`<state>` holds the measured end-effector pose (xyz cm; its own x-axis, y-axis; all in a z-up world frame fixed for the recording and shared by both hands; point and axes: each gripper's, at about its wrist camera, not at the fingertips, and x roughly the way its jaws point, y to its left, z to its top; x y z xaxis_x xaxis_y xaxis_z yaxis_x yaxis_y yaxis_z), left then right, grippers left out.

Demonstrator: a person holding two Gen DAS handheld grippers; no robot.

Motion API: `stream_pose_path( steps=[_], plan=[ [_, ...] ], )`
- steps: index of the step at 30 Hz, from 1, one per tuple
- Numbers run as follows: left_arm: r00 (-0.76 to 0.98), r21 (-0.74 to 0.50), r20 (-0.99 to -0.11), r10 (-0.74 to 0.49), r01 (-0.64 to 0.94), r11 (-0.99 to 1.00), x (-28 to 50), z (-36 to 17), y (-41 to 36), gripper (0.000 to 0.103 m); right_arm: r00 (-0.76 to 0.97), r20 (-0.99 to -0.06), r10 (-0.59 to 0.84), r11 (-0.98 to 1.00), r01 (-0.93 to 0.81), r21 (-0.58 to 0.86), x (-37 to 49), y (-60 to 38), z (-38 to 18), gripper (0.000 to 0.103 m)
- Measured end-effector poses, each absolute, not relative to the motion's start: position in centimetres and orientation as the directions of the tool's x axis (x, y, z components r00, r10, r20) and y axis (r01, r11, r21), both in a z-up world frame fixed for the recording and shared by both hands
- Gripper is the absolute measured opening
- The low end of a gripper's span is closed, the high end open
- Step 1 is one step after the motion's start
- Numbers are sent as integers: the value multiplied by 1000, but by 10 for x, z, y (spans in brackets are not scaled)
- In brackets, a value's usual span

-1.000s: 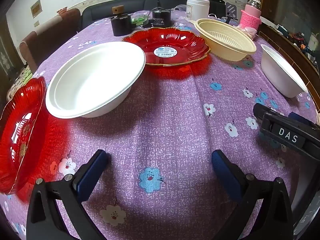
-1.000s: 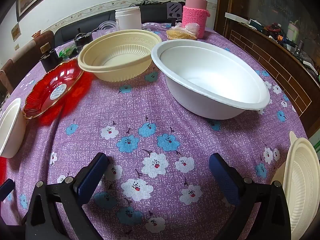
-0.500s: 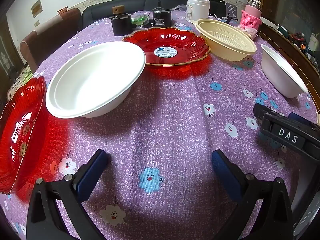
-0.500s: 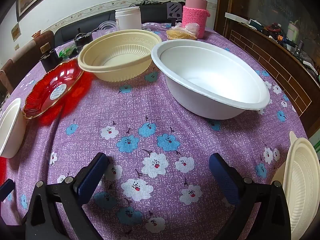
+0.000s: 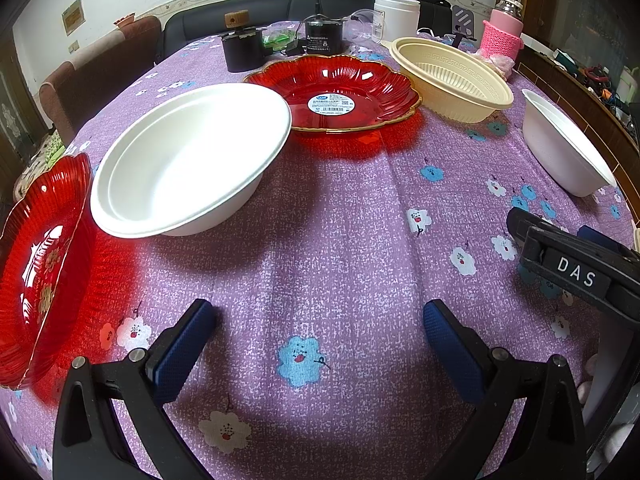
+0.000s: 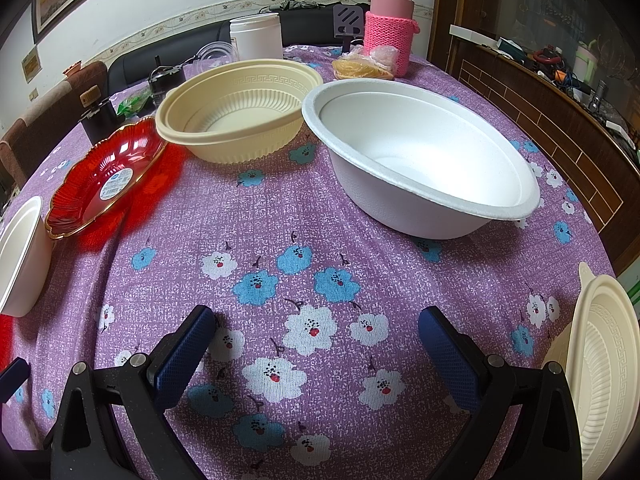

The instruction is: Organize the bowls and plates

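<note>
**Begin with one bowl, taken by the rim**

Both grippers hover empty over the purple tablecloth (image 5: pixel 344 240). The left gripper (image 5: pixel 318 334) has its jaws wide apart, and so does the right gripper (image 6: pixel 316 334).

In the left view, a white bowl (image 5: pixel 192 160) sits at centre left, a red plate (image 5: pixel 340 96) above the centre, and another red plate (image 5: pixel 40 268) at the left edge.

In the right view, a second white bowl (image 6: pixel 420 160) lies at centre right, a cream bowl (image 6: pixel 236 112) at the upper centre, and another cream bowl (image 6: pixel 600 360) at the right edge.

I think it is best to close one finger inside the rim and one outside, lift level, and stack like with like.

Pink knit-sleeved flask (image 6: pixel 389 24), white jar (image 6: pixel 256 36), purple floral tablecloth (image 6: pixel 320 264).
</note>
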<state>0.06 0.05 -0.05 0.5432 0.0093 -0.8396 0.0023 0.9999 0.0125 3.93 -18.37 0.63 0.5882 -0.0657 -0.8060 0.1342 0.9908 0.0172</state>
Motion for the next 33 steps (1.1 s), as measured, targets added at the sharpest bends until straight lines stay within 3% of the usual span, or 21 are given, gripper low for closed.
stream_pose_path(
  steps=[9,11,15,20,24,29,33],
  plan=[
    [543,-14,-840,-19,14,1000,2,0,4,103,581,-810,-82,985,172,24,43,-182,6,102],
    [562,-59,-825,-62,25,998,-9,8,7,91,562,-825,-55,991,133,25,45,-183,6,102],
    [679,-82,-731,-72,17,996,-49,49,14,90,553,-832,-38,995,102,23,44,-185,6,102],
    [849,-34,-527,-42,28,999,-113,119,22,94,557,-830,-23,997,77,24,41,-185,6,102],
    [847,-92,-520,-108,70,993,-137,150,38,96,562,-827,-6,998,50,27,33,-181,8,102],
    [905,-90,-423,-44,7,996,-174,187,60,96,687,-727,-1,999,28,25,-16,-171,33,98],
    [925,-73,-379,14,-45,996,-189,201,66,97,804,-595,13,1000,-11,7,-68,-160,78,99]
  ],
)
